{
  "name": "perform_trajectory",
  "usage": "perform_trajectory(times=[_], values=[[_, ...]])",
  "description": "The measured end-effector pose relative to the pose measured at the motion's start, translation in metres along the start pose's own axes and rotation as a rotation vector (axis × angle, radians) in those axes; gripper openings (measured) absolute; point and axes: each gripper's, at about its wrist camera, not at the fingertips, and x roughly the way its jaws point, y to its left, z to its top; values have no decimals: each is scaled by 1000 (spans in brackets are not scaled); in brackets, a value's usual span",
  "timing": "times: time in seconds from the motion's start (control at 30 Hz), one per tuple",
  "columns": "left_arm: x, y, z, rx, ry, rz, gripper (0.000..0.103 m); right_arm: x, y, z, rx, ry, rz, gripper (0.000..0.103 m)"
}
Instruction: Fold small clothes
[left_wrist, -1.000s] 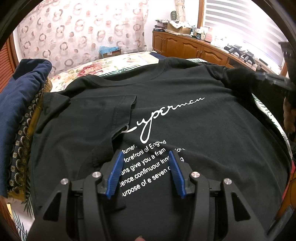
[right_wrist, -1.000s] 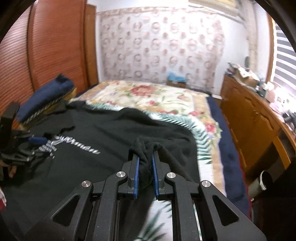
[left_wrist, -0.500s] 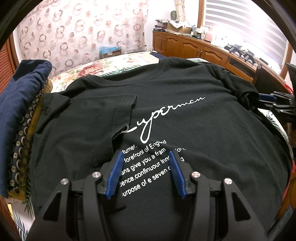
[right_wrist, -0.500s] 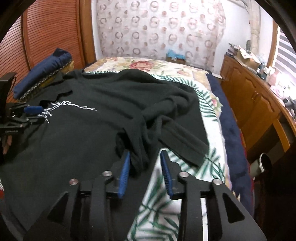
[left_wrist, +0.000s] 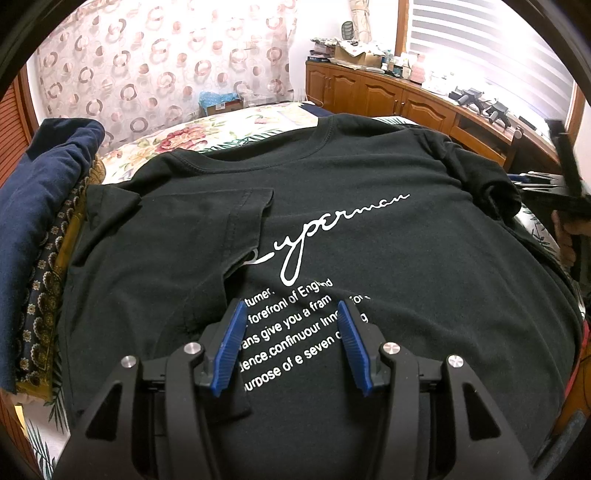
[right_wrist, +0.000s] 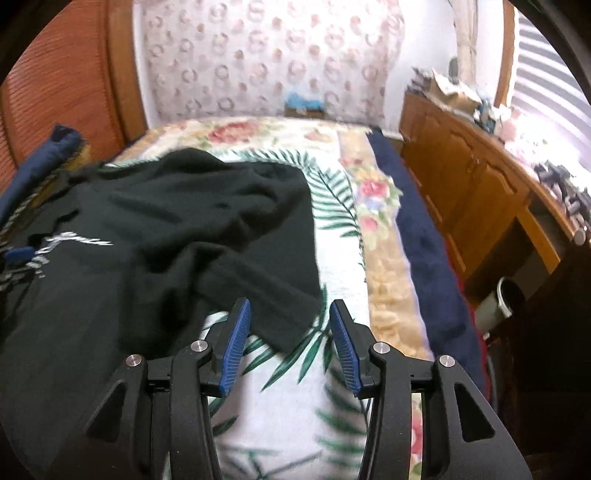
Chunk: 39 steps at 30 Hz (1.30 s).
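A black T-shirt (left_wrist: 369, 236) with white lettering lies face up on the bed. Its left sleeve (left_wrist: 207, 236) is folded in over the chest. My left gripper (left_wrist: 291, 332) is open and empty, just above the printed text. The shirt shows in the right wrist view (right_wrist: 177, 229) with its right sleeve (right_wrist: 273, 295) bunched on the sheet. My right gripper (right_wrist: 288, 332) is open and empty, over the sheet just off that sleeve's edge. It also shows at the right edge of the left wrist view (left_wrist: 546, 184).
The bed has a floral and leaf-print sheet (right_wrist: 332, 240). A dark blue folded pile (left_wrist: 40, 206) lies along the bed's left side. A wooden cabinet (right_wrist: 472, 192) with clutter runs along the right. A navy cover (right_wrist: 424, 251) edges the bed's right side.
My right gripper let go of the right sleeve, opened wide and drew back to the right off the shirt. The left gripper has not moved.
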Motion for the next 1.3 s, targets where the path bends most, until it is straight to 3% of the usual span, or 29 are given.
perform_trajectory(times=[0.07, 0.13, 0.17, 0.2, 0.37, 0.57, 0.77, 0.83, 0.9, 1.03, 1.3], values=[[-4, 1, -1, -10, -14, 0, 50, 10, -2, 3, 5, 17, 1, 45], [-13, 2, -2, -16, -47, -9, 50, 12, -4, 6, 17, 15, 37, 31], [-19, 3, -2, -20, -66, -9, 50, 11, -5, 7, 13, 16, 48, 15], [-28, 3, -2, -23, -90, -8, 50, 11, -1, 10, -2, 19, 55, 8], [-57, 11, 2, -63, -171, -7, 50, -7, 14, 35, -58, -56, 82, 5], [-78, 19, 3, -91, -219, 4, 50, -25, 71, 93, -170, -141, 168, 4], [-80, 19, -3, -101, -211, 10, 50, -11, 137, 129, -229, -128, 270, 5], [-80, 20, -6, -103, -206, 12, 50, -5, 147, 133, -224, -119, 271, 14], [-79, 21, -7, -105, -204, 12, 50, -5, 153, 132, -224, -128, 258, 28], [-77, 22, -10, -113, -201, 13, 50, -11, 146, 118, -230, -131, 230, 39], [-76, 25, -12, -128, -201, 22, 50, 0, 132, 62, -238, -38, 211, 40]])
